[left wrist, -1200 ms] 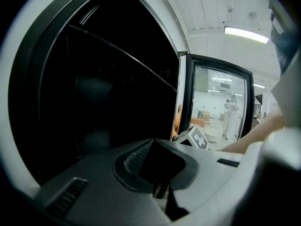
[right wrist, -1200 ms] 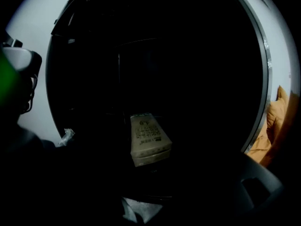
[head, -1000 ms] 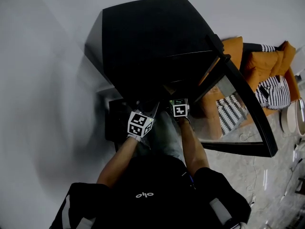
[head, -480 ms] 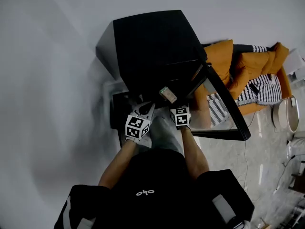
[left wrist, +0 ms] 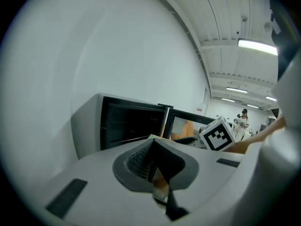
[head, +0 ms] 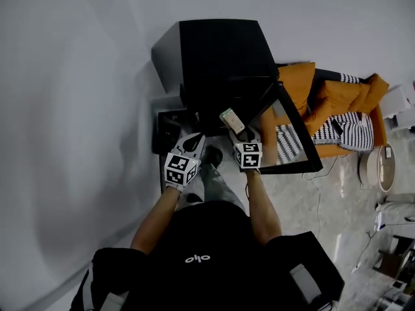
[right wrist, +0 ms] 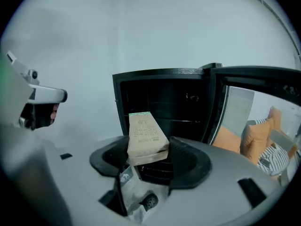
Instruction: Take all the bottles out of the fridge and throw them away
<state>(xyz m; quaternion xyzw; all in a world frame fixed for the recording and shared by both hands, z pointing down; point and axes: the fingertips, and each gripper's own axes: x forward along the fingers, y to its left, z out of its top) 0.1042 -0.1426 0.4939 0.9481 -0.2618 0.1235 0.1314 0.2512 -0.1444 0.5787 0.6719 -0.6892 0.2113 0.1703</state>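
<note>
While the fridge (head: 220, 57) stands with its door (head: 288, 131) swung out to the person's right, the right gripper (head: 238, 133) is clamped on a beige carton (right wrist: 146, 138), one jaw pressing on each broad side. The carton is outside the fridge, in front of the open compartment. Its long axis runs the way the jaws point, so it juts past the fingertips toward the dark shelves, green-edged end farthest out. The left gripper (head: 193, 141) hangs just beside it, jaws shut on nothing.

As I judge it, the throwing away falls to the right hand, which alone has a load. Since the carton points at the fridge, that hand must swing away from it. I can pick out no bin for certain, and the shelves are too dark to tell what is left.
</note>
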